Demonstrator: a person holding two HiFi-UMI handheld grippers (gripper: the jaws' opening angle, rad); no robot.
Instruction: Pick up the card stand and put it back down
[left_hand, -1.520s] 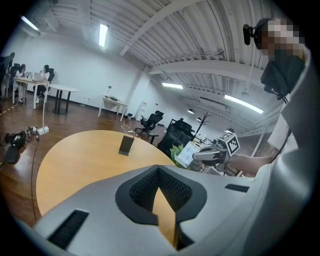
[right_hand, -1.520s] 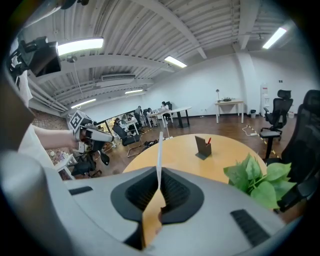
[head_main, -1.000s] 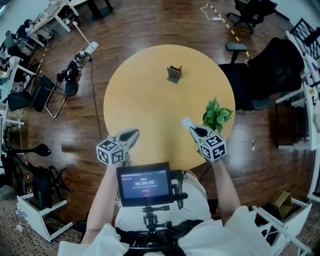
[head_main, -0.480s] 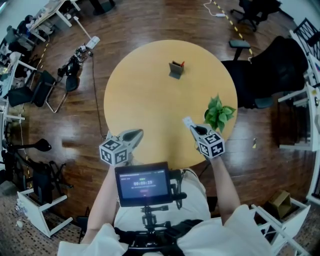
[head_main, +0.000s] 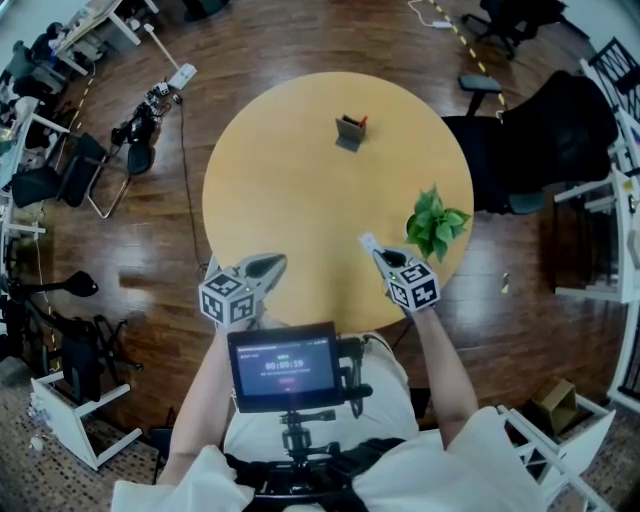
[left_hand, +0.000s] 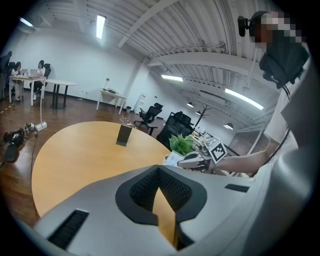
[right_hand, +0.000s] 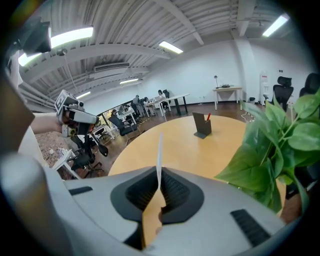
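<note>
1. I see a round desk (head_main: 270, 190). The card stand (head_main: 349, 131) is on its far side, a leafy green plant (head_main: 435, 222) is at the near right edge, and the two claws are at the near edge.
2. The plant is just beside the right claw (head_main: 378, 256), on its outer side. In the right gripper view its leaves fill the right of the picture, and the card stand shows to the left of them.
3. Bare desktop lies between both claws and the card stand, which is well apart from them.
4. The card stand is dark and stands upright on the desk. A small red piece (right_hand: 208, 117) sticks up from it at one end, and I cannot tell what it is.
5. The right claw is pinching a thin white card (right_hand: 159, 145), which rises edge-on from between the pressed jaws.
6. The left claw (left_hand: 159, 172) is pressed together at its tips with nothing in it, and it hovers at the near left rim of the desk.
7. A screen (head_main: 285, 365) sits at the person's chest, below the claws.
8. A black chair (head_main: 540, 140) stands at the desk's right. More chairs (head_main: 60, 180) and cables (head_main: 150, 115) lie on the wooden floor (head_main: 300, 40) to the left.
</note>
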